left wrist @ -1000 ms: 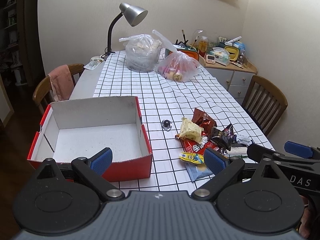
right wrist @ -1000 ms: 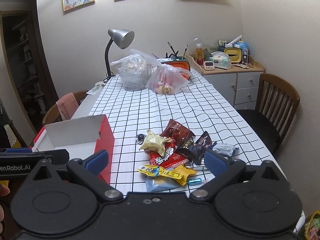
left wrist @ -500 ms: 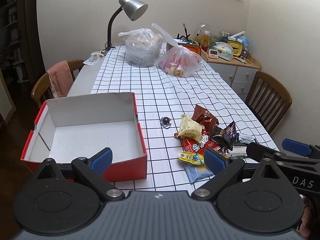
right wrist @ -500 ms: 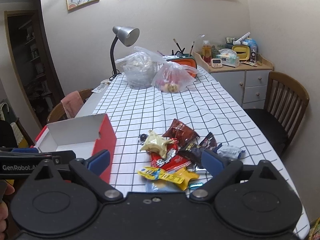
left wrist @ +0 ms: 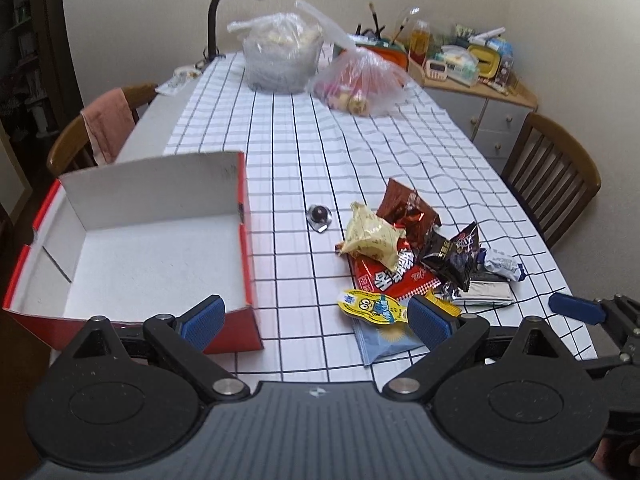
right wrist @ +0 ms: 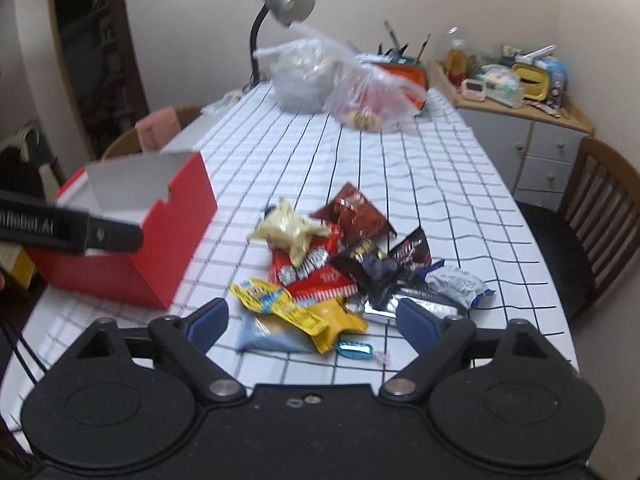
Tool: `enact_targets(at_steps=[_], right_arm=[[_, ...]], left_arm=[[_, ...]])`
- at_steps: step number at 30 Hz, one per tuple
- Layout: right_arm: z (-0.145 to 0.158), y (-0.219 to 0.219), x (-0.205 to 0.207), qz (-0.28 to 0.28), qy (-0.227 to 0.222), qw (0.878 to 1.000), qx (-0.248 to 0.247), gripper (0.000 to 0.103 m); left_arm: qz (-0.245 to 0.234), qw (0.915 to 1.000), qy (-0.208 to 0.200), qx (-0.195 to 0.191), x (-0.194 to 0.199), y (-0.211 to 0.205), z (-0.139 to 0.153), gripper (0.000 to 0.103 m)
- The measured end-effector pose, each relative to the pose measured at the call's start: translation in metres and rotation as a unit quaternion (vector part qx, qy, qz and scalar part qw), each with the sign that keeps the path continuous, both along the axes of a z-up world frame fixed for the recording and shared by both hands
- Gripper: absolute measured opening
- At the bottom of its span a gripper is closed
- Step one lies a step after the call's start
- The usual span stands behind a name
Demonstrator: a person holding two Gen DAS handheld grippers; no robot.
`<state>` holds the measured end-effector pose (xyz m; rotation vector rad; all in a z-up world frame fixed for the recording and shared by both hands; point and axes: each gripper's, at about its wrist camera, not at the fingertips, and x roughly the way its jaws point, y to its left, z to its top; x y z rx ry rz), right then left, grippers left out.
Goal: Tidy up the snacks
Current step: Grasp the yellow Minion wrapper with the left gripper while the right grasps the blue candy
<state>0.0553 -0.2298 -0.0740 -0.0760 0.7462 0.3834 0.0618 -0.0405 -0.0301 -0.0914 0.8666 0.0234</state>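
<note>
Both wrist views tilt down over table's near end (close); share snack pile [left wrist: 404, 264], red box [right wrist: 160, 232].

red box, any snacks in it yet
No, the red box shows only its bare white floor, and the snack packets lie in a pile on the checked tablecloth beside it.

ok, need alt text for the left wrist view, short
A loose pile of crinkled foil snack packets lies on a white black-grid tablecloth, right of an empty red cardboard box with white inside. The open black left gripper with blue pads frames the bottom; nothing sits between its pads.
</note>
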Motion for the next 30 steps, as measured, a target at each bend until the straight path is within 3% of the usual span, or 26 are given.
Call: enact_targets(at_steps=[9, 16, 23, 30], right_arm=[[-0.037, -0.012, 0.031, 0.051, 0.034, 0.997, -0.041, 0.081], [-0.072, -0.015, 0.054, 0.086, 0.065, 0.992, -0.064, 0.064], [-0.086, -0.014, 0.069, 0.133, 0.075, 0.985, -0.084, 0.050], [-0.091, -0.012, 0.077, 0.166, 0.086, 0.979, -0.083, 0.045]], left_arm=[[0.016, 0.9984, 0.053, -0.011, 0.027, -0.018, -0.029, 0.098], [0.035, 0.9945, 0.094, -0.027, 0.051, -0.027, -0.050, 0.098], [0.077, 0.9851, 0.143, -0.057, 0.084, -0.027, -0.073, 0.098], [0.118, 0.9700, 0.198, -0.078, 0.117, -0.030, -0.097, 0.097]])
